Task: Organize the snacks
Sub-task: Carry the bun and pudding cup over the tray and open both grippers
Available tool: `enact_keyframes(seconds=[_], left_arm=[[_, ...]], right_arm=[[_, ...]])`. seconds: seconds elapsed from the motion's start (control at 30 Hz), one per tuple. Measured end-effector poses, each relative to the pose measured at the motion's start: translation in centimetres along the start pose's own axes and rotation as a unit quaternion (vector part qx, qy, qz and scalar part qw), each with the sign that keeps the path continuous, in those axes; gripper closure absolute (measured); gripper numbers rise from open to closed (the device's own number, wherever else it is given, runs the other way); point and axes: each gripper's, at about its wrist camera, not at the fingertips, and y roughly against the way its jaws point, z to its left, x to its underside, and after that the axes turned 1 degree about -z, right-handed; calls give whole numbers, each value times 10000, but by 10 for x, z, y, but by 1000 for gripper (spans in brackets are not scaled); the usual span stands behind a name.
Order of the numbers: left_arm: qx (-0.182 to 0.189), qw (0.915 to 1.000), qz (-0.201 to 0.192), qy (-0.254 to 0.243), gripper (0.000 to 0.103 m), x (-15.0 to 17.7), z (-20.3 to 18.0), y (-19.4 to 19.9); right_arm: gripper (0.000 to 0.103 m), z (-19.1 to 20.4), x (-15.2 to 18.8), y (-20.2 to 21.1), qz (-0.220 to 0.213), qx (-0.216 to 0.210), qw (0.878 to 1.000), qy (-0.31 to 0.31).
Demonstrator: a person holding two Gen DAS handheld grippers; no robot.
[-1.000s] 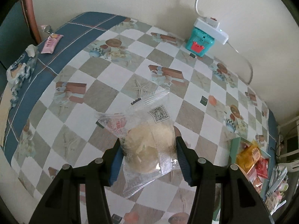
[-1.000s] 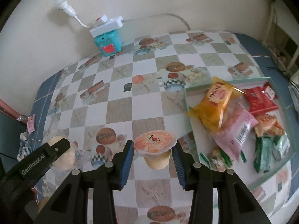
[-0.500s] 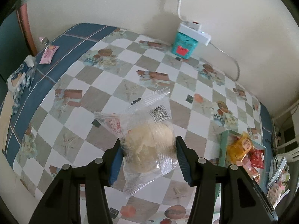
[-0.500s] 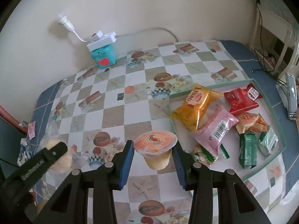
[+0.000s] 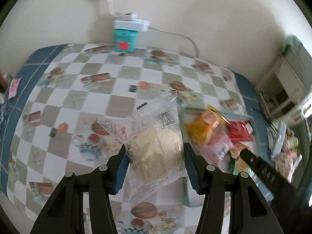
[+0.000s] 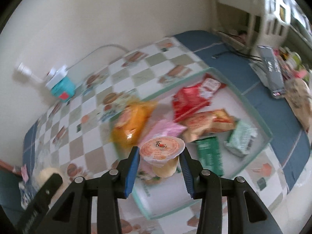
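**Both hand-held grippers loaded, over the snack tray**

Left wrist view: the left hand-held gripper (image 5: 155,160) grips a clear-wrapped pastry (image 5: 156,152), its blue pads pressed on either side of the pale round bun. The wrapper's loose end, with a QR code, sticks up toward frame centre. The pastry hangs above the checkered tabletop (image 5: 93,101), just left of the tray (image 5: 190,197), whose pale green rim shows at lower right. Inside the tray, blurred: an orange packet (image 5: 202,126), a pink packet (image 5: 218,146), a red packet (image 5: 240,130). A black bar of the other gripper crosses the lower right corner.

Right wrist view: the right hand-held gripper (image 6: 159,165) is closed narrow on a jelly cup (image 6: 162,156), orange-printed foil lid up, yellowish body between the pads. The cup sits at frame centre, above the tray's near-left part (image 6: 253,111). Packets lie in the tray: orange at centre left, pink just behind the cup, red at upper centre, a tan and orange packet (image 6: 210,122) right of centre, a dark green packet (image 6: 209,154) and a pale green packet (image 6: 241,138) at right.

A teal box (image 5: 124,40) under a white power strip (image 5: 131,24) stands against the wall at top centre of the left view.
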Motion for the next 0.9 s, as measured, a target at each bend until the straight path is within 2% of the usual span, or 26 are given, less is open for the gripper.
enact_keyframes(seconds=[0.17, 0.3, 0.53, 0.9], left_arm=[[353, 9984, 160, -408, 47, 11, -35, -5], [347, 9966, 248, -702, 47, 21, -57, -10], [338, 9930, 529, -995, 47, 37, -80, -30], [365, 9914, 720, -1034, 47, 44, -87, -51]], right_arm=[[58, -29, -8, 9, -169, 199, 9992, -317], [58, -44, -11, 11, -214, 246, 9984, -467], [58, -57, -9, -6, 124, 45, 9977, -672], [57, -58, -2, -29, 539, -61, 9960, -709]])
